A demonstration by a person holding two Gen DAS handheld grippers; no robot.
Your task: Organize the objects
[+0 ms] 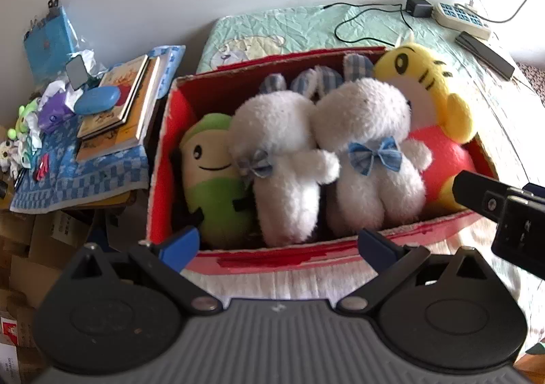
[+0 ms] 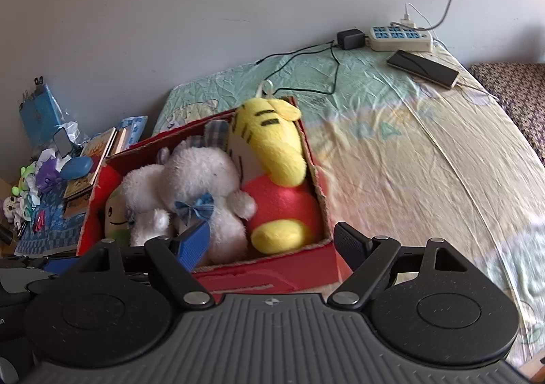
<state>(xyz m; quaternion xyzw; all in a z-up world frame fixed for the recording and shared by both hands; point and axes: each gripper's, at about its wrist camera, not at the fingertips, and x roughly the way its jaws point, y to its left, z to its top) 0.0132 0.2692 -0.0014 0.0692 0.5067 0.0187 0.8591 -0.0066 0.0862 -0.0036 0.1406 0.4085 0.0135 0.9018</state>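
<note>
Both tongs are spread wide and carry nothing. Left tongs (image 1: pixel 277 244) sit at the near wall of the red box (image 1: pixel 272 261), fingertips straddling the middle of it. Right tongs (image 2: pixel 272 241) sit at the box's near right corner: the blue-padded finger (image 2: pixel 194 242) is over the box interior, the other finger outside past the corner.

The box rests on the bed (image 2: pixel 425 145), just ahead of both tongs. Inside, side by side, left to right from the left tongs: green toy (image 1: pixel 213 176), two white rabbits (image 1: pixel 282 159) (image 1: pixel 371 149) with blue bows, yellow tiger (image 1: pixel 432 105) in a red shirt leaning on the right wall. All four toys look already packed, so the sorting seems nearly done; the likely step in hand is tidying the fit or taking hold of the box. Which one cannot be told from this.

If tidying:
- Press toys down from the top, not sideways; plush springs back and can pop a neighbour out.
- The tiger's head stands above the rim, so that is the one to seat.

If moving the box:
- Grip opposite walls, one pair of tongs each side, not both on the near wall.
- Cardboard edges look worn and torn; pinch low on the wall, light squeeze, or it folds.
- Lift level; the row is packed loose at the top.

Watch:
- A black cable (image 2: pixel 306 53) lies on the bed beyond the box, running to the power strip (image 2: pixel 402 35). A phone (image 2: pixel 422 69) lies near it. Keep the box clear of them.
- The side table (image 1: pixel 75 162) left of the left tongs is crowded with books (image 1: pixel 115 111) and clutter, with no room there.
</note>
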